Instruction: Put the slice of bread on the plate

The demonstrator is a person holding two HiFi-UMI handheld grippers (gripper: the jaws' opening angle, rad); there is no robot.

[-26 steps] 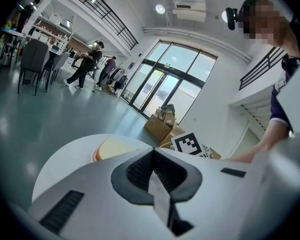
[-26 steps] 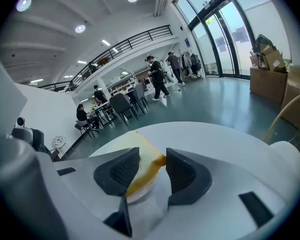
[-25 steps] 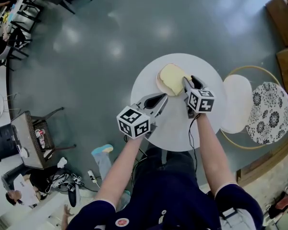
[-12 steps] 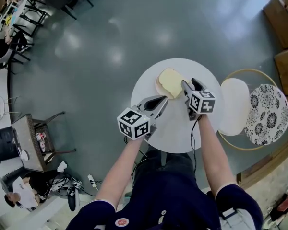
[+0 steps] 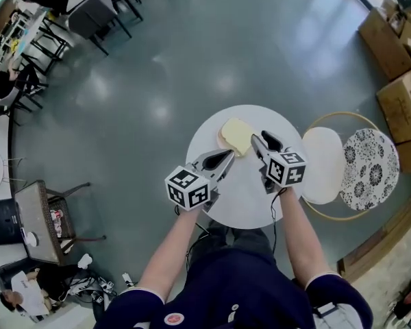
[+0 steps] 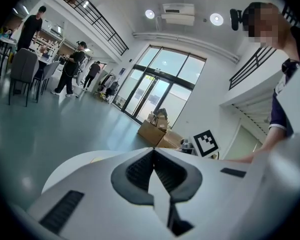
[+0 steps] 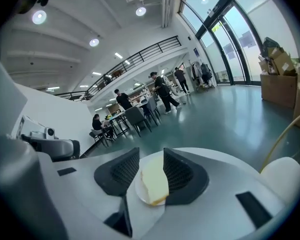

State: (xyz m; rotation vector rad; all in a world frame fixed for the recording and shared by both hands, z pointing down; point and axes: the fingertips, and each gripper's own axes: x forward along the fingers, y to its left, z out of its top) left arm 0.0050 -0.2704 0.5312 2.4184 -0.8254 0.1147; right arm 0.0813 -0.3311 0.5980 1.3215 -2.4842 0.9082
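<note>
Right gripper and left gripper raised above tabletop, bread left on plate, right fingers spread, just narrowed, nothing pinched, left fingers pressed together

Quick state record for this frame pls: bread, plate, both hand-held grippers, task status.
bread: lying on the plate, gripped by nothing
plate: small, white, on the far part of the round table
left hand-held gripper: jaws together, empty, over the table
right hand-held gripper: jaws apart, just been closing a little, nothing held; bread lies below and beyond them
task status: bread looks placed
</note>
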